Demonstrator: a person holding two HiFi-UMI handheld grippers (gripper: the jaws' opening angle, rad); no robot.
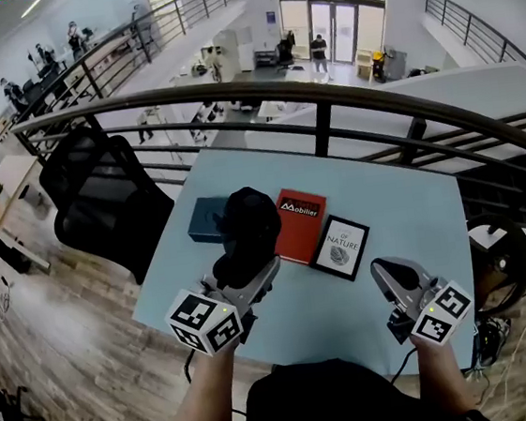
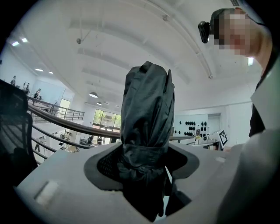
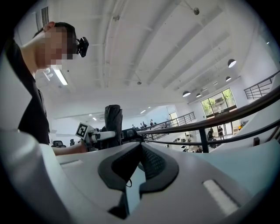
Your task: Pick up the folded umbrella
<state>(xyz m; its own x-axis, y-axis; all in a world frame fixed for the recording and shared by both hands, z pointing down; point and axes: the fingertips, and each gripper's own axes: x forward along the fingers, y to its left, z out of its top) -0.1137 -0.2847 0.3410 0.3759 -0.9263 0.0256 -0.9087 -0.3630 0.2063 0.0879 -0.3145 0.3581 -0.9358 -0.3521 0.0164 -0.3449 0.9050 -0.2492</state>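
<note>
The folded umbrella [image 1: 248,223] is black, in its sleeve, and stands upright above the pale blue table [image 1: 414,211]. My left gripper [image 1: 248,271] is shut on its lower part. In the left gripper view the umbrella [image 2: 147,118] fills the middle, and the left gripper [image 2: 144,154] presses both pads against its bunched fabric. My right gripper [image 1: 391,280] hovers over the table's near right part, its jaws together with nothing between them. The right gripper view shows that gripper [image 3: 141,144] pointing level, with the umbrella [image 3: 113,120] off to its left.
On the table behind the umbrella lie a dark teal box [image 1: 205,219], a red book [image 1: 300,224] and a framed print [image 1: 341,247]. A black railing [image 1: 318,95] runs along the table's far edge. A black mesh chair [image 1: 101,200] stands to the left.
</note>
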